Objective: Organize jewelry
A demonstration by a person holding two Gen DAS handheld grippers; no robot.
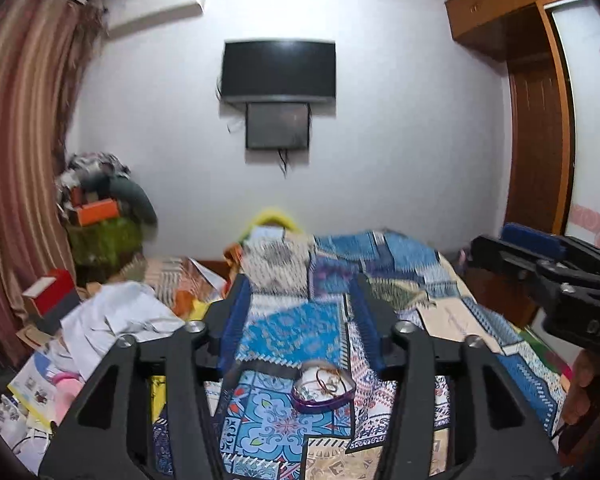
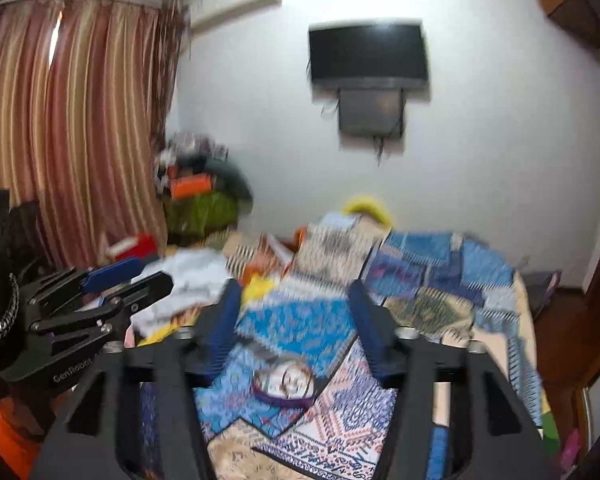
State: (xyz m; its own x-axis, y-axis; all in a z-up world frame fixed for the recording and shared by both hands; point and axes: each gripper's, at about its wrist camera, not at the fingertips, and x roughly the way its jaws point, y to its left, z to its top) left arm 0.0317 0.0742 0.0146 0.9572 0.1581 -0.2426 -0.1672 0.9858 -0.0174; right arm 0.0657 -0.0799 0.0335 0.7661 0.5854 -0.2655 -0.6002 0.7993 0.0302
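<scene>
Patchwork cotton in blues, creams and reds covers the bed [image 1: 400, 264], and it serves as the sorting surface, which is probably why the jewelry sits out on its open middle, away from the clutter of papers [image 1: 116, 316] and boxes piled along the curtain side. Both claws hang above it, pointing across the room more than down. The left claw [image 1: 298, 308] stands released with nothing between its blue fingers [image 1: 236, 320], and the right claw [image 2: 296, 320] is likewise parted and empty. Below and between them rests the jewelry dish [image 1: 322, 390], a small purple-rimmed holder with a pale inside, where thin reddish and gold bangles and fine chain lie loosely tangled; blur hides finer detail.
</scene>
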